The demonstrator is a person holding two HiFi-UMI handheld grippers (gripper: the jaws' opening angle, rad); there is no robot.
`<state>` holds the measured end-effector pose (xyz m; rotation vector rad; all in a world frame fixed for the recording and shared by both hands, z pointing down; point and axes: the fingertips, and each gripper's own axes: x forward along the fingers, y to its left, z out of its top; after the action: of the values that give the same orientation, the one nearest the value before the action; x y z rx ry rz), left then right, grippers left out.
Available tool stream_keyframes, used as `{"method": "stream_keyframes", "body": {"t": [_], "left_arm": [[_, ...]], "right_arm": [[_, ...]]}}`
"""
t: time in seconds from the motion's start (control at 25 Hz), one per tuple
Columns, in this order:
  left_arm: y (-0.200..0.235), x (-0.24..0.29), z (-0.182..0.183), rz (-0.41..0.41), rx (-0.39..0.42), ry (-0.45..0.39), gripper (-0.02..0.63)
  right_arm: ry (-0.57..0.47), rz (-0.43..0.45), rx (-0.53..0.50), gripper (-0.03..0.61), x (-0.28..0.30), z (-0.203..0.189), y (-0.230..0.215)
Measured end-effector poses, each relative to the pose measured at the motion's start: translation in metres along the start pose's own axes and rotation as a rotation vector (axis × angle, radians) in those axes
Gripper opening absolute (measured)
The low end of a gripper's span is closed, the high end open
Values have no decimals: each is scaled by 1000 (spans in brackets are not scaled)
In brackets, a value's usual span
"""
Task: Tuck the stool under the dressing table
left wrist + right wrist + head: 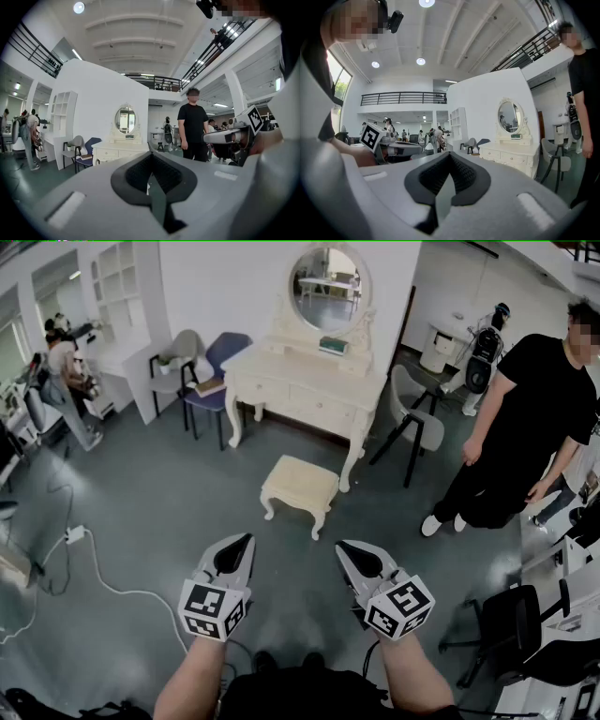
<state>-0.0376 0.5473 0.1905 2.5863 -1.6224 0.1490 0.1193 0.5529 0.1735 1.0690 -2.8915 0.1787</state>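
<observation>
**Stool stands clear of the dressing table, both tools closed and empty**

In the head view the cream stool stands on the grey floor, out in front of the dressing table and not under it. It sits towards the side of the table's front leg at picture right, near that leg but apart from it. The dressing table is set against a white wall, with an oval mirror rising from its top and a small dark object lying below the mirror.

The left tool and the right tool are held side by side in the foreground, both pointing roughly towards the stool and well short of it. Each tool's own view shows its dark pads pressed together at the tip with nothing between them, so neither tool grips anything.

A blue chair and a grey chair stand to the left of the table, and another grey chair stands to its right. A person in black stands at the right, beyond that chair. A white cable trails over the floor at the left.
</observation>
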Motion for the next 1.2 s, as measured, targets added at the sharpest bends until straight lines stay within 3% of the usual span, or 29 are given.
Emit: {"method": "stream_keyframes", "body": {"t": [0.72, 1.2], "left_arm": [[14, 0, -13, 4, -17, 24, 17], [78, -24, -30, 8, -36, 20, 17]], "right_arm": [[13, -14, 16, 3, 13, -13, 0], [64, -38, 64, 5, 61, -44, 26]]}}
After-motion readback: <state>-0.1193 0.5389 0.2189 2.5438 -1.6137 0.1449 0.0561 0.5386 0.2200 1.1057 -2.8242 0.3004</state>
